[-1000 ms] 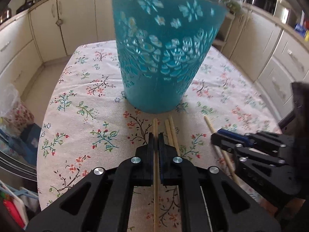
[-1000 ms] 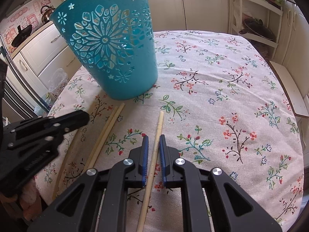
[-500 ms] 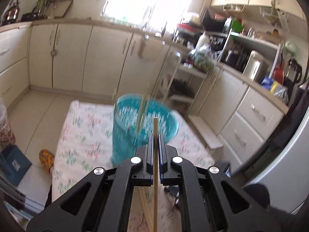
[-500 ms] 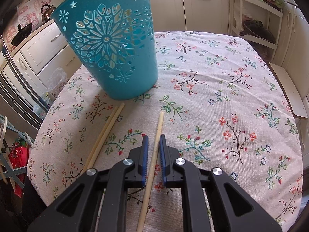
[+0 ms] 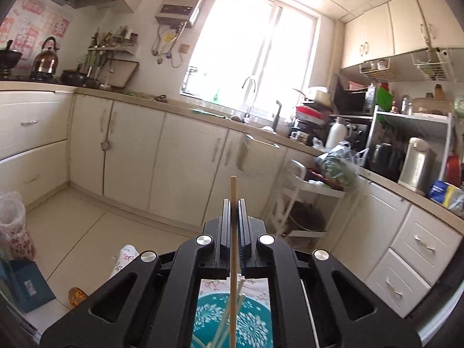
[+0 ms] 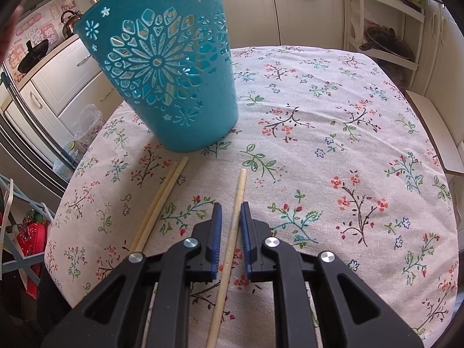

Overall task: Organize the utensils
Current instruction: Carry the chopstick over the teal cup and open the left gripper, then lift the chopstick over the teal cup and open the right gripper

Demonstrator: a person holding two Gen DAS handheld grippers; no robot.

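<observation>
My left gripper (image 5: 233,203) is shut on a wooden chopstick (image 5: 233,261) and hangs high over the teal cut-out basket (image 5: 252,322), which shows far below between the gripper's arms. A few chopsticks (image 5: 224,327) stand inside it. In the right wrist view the basket (image 6: 165,72) stands on the floral tablecloth (image 6: 348,145). My right gripper (image 6: 230,206) is low over the cloth and straddles a single chopstick (image 6: 236,203) lying there. Its blue pads (image 6: 245,232) stand narrowly apart, with a slim gap on each side of the stick. Two more chopsticks (image 6: 162,200) lie side by side to its left.
The table's left edge (image 6: 72,179) drops to a floor crowded with bags and a red item (image 6: 32,237). Cream cabinets (image 5: 179,159) line the walls. A white rack (image 6: 385,29) stands past the table's far right corner.
My left gripper lifted its chopstick off the cloth and rose above the basket, its view tipping up toward the window. The right gripper stayed in place over its chopstick.
</observation>
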